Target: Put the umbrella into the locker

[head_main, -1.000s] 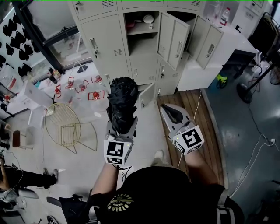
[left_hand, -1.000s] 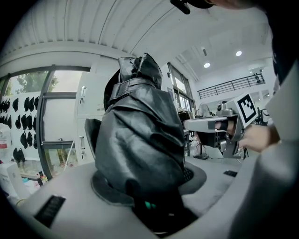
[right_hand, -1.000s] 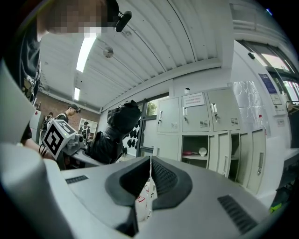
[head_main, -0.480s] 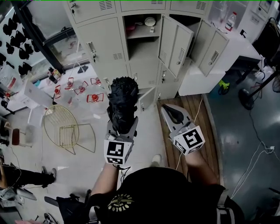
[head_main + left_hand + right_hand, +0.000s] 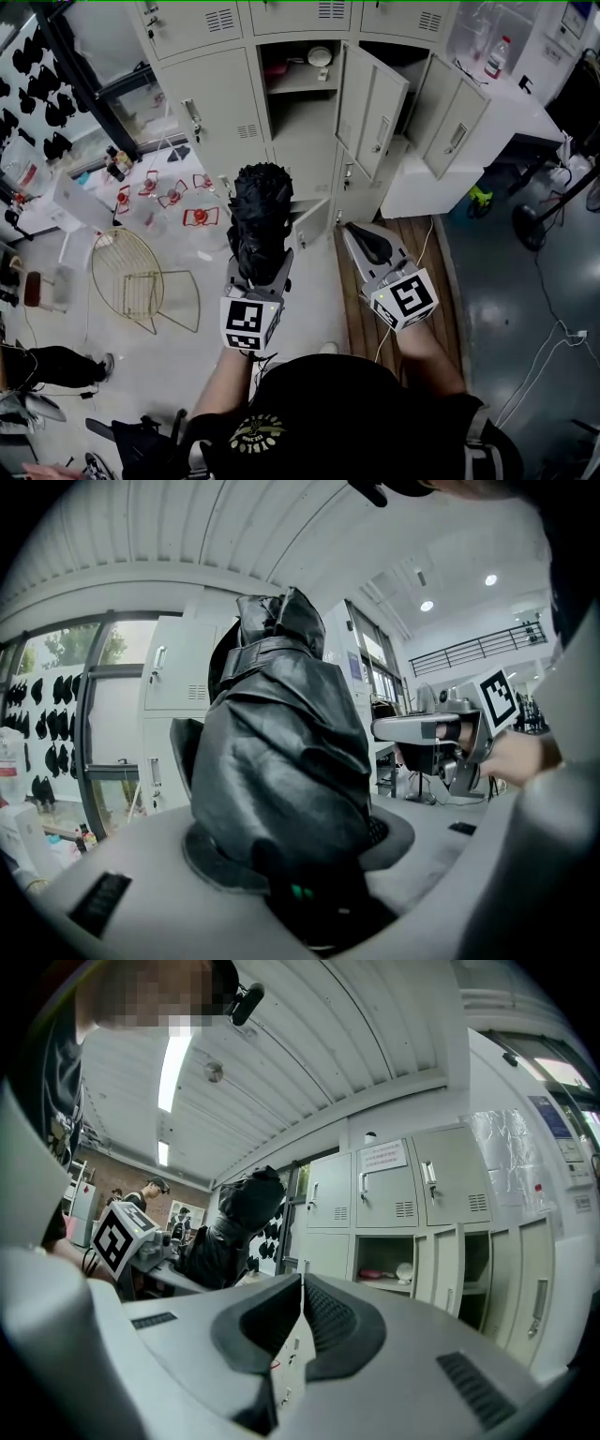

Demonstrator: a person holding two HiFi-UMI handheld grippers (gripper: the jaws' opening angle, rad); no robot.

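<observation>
A folded black umbrella [image 5: 260,222] stands upright in my left gripper [image 5: 259,267], whose jaws are shut on its lower part. In the left gripper view the umbrella [image 5: 281,752] fills the middle, strapped shut. My right gripper [image 5: 367,246] is beside it, shut and empty, its pads [image 5: 302,1321] touching. Ahead stands the grey locker bank [image 5: 225,103]. One locker [image 5: 300,122] is open, with small items on its shelf [image 5: 302,84]. The right gripper view shows the umbrella [image 5: 236,1227] at left and the open locker [image 5: 386,1265] at right.
Locker doors [image 5: 373,108] hang open to the right of the open compartment. A low door [image 5: 314,208] is ajar near the floor. A wire chair [image 5: 136,277] and red stools [image 5: 199,214] sit at left. A wooden platform [image 5: 412,253] and a white table [image 5: 487,122] lie at right.
Both grippers have moved toward the lockers, which sit lower and closer in the head view. The umbrella stays held in the left gripper; the right stays shut.
</observation>
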